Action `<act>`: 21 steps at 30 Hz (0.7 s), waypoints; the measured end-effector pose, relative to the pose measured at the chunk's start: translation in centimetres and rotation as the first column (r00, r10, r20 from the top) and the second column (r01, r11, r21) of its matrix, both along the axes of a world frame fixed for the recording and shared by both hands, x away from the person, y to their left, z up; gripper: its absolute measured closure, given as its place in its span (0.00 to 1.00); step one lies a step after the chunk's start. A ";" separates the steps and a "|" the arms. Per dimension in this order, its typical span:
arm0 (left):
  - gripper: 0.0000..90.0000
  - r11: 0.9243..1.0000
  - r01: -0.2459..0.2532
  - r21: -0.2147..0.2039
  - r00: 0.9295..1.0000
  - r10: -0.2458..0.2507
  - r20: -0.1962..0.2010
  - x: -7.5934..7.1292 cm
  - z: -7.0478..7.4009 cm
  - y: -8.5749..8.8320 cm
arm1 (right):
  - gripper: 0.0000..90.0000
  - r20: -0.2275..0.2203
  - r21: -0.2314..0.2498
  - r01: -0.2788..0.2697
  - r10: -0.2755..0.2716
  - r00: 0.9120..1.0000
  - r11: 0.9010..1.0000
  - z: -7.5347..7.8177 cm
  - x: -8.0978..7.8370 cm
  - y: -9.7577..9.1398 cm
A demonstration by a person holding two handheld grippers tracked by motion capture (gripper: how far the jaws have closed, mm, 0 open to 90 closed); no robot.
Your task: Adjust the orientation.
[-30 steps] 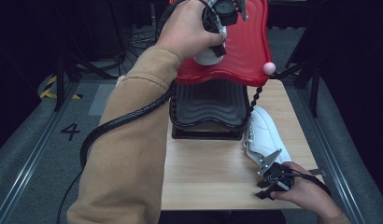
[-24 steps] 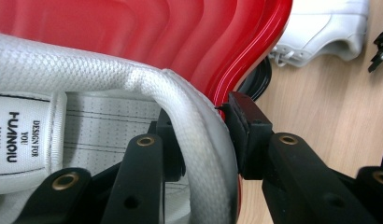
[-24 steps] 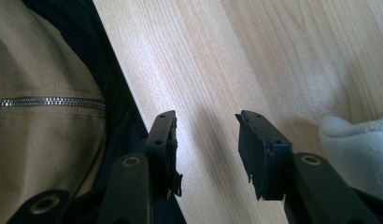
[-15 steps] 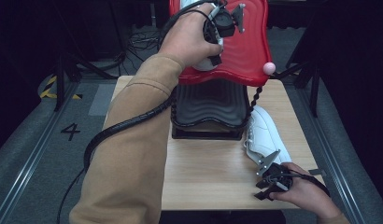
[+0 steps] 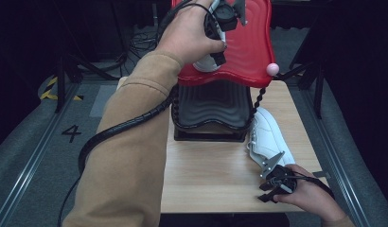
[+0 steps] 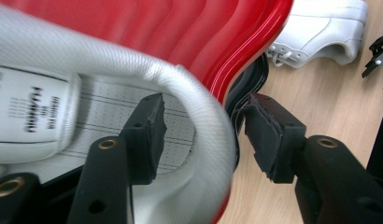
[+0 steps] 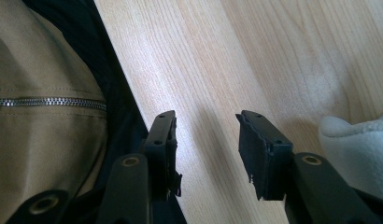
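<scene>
A: Start at the left. What is the left hand [image 5: 189,35] doing?

B: It is raised over the far side of the desk [image 5: 211,175], carrying the left tongs [image 6: 203,135] at a white shoe [image 6: 133,116] that lies on a red tray [image 5: 249,42].

A: Are those tongs clamped on the shoe?

B: No. Their jaws have just been opening. In the left gripper view the shoe's heel rim runs between them, one pad inside the shoe over the insole, the other outside with a clear gap to the rim. So they are released, with the rim between the jaws but not pressed.

A: What is under the red tray?

B: A black tray [image 5: 208,106] with a wavy bottom, at the far middle of the desk. The red one hangs above it on a twisted black post [image 5: 256,99], and a pink ball [image 5: 272,69] sits at its front right corner.

A: And further right?

B: A second white shoe [image 5: 268,139] lies on the desk just beside the black tray's right edge, its laces towards the tray.

A: And the right hand [image 5: 310,196]?

B: Low at the near right corner of the desk, close to that second shoe's near end. The right tongs [image 7: 206,126] stand apart with bare wood between the jaws, grasping nothing. In the right gripper view a tan zipped jacket [image 7: 45,112] is at the left and a bit of white fabric at the right edge.
</scene>
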State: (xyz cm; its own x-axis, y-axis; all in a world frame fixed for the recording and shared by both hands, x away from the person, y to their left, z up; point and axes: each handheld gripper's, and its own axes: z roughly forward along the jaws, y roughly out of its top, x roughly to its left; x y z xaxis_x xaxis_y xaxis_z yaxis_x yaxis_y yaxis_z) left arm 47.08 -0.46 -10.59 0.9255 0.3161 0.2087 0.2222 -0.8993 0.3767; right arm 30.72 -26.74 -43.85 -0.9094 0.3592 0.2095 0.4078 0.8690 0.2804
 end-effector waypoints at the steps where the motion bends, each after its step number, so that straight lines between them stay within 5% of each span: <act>1: 0.53 1.000 0.000 -0.007 1.000 0.000 0.007 -0.4 0.4 0.0 | 0.64 0.001 0.001 0.000 0.000 1.000 1.000 0.0 0.0 0.0; 8: 0.49 0.999 0.027 -0.031 0.998 -0.025 0.056 -3.2 2.4 0.1 | 0.64 0.009 0.008 -0.011 0.011 1.000 1.000 0.0 0.0 0.2; 15: 0.52 0.996 0.066 -0.057 0.998 -0.067 -0.002 -6.0 2.0 -0.3 | 0.69 0.013 0.032 -0.006 0.005 1.000 0.999 0.2 0.0 0.3; 21: 0.51 0.994 0.088 -0.059 0.995 -0.090 -0.038 -7.9 -0.2 -0.7 | 0.79 0.032 0.057 0.005 -0.007 0.999 0.998 0.6 0.3 0.4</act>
State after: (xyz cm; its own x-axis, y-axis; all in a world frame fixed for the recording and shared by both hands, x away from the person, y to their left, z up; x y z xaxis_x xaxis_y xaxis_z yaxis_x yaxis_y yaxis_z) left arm 39.19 -1.12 -10.78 0.9577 0.2427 0.1544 0.1587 -0.8934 0.4203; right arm 31.06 -26.39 -43.30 -0.9141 0.3526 0.2002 0.4025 0.8489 0.3427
